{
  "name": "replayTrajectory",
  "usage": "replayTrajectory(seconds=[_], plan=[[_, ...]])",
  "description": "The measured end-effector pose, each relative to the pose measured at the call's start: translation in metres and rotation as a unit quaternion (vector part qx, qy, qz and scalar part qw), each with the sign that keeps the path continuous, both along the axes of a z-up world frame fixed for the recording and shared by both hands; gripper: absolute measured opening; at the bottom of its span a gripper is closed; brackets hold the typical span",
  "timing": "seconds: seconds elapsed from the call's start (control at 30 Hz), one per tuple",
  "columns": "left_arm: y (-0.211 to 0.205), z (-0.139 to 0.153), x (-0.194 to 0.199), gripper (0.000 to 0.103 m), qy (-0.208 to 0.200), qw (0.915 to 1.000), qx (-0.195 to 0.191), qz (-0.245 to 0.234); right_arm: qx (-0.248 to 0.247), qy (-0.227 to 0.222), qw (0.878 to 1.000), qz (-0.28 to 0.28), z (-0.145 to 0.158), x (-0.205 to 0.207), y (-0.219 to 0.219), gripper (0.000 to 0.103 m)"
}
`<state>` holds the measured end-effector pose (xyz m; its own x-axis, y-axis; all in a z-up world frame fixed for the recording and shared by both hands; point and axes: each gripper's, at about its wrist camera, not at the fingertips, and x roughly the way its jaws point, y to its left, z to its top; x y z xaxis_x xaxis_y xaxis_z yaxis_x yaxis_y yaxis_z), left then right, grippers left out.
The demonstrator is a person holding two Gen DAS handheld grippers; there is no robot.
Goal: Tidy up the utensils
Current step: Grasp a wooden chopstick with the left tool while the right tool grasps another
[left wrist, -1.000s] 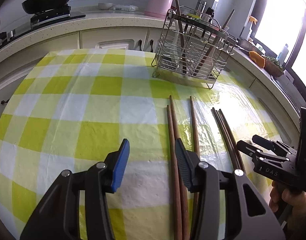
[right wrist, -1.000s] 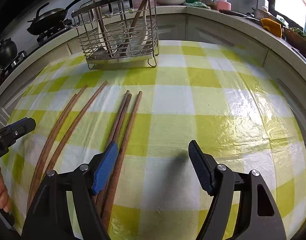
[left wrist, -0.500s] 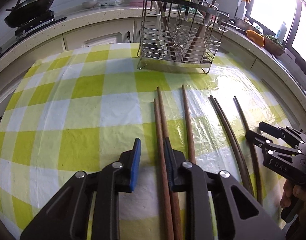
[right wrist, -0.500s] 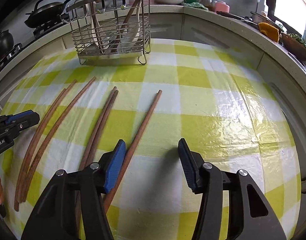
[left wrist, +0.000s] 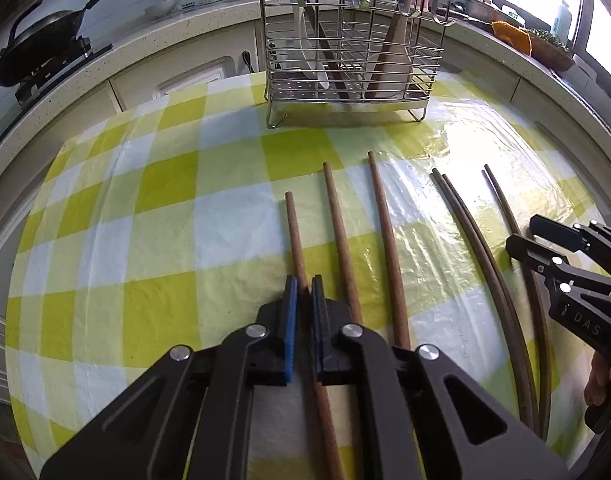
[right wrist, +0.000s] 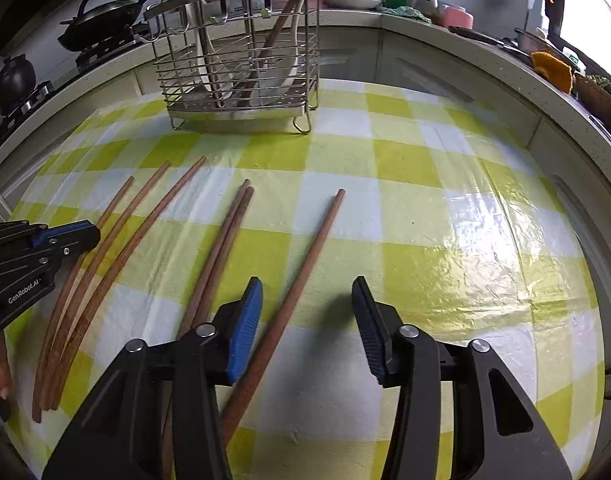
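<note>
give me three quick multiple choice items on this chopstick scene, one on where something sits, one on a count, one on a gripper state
1. Where does the wire utensil rack stand?
A. on the far part of the checked tablecloth
B. on the stove
C. between the two grippers

2. How many chopsticks lie on the tablecloth, rack excluded?
A. four
B. six
C. nine

3. What is the state of the left hand-held gripper?
A. wide open above bare cloth
B. shut on a chopstick
C. out of view

Answers:
1. A, since the rack's feet rest on the cloth beyond the chopstick tips.
2. B, since the right wrist view shows three on the left, a touching pair, and a single chopstick.
3. B, since its blue pads pinch the leftmost chopstick, while the right hand-held gripper stands open.
</note>
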<state>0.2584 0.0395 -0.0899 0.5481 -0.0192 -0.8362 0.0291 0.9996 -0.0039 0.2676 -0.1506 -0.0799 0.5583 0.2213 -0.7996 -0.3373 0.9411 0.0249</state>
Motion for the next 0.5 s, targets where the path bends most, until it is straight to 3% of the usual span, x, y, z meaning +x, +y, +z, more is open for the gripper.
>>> replayTrajectory(seconds=[0.03, 0.13, 0.5], plan=[[0.003, 0.001, -0.001, 0.007, 0.001, 1.0, -0.006, 0.001, 0.001, 0.0, 1.0, 0.005, 0.0, -0.001, 0.002, 0.024], [0.011, 0.007, -0.007, 0.007, -0.008, 0.9998, -0.019, 0.005, 0.008, 0.004, 1.0, 0.007, 0.002, -0.002, 0.002, 0.012], [0.018, 0.048, -0.039, 0.006, -0.065, 0.9972, -0.036, 0.008, 0.032, -0.034, 0.999, 0.02, 0.042, -0.025, 0.0, 0.009]])
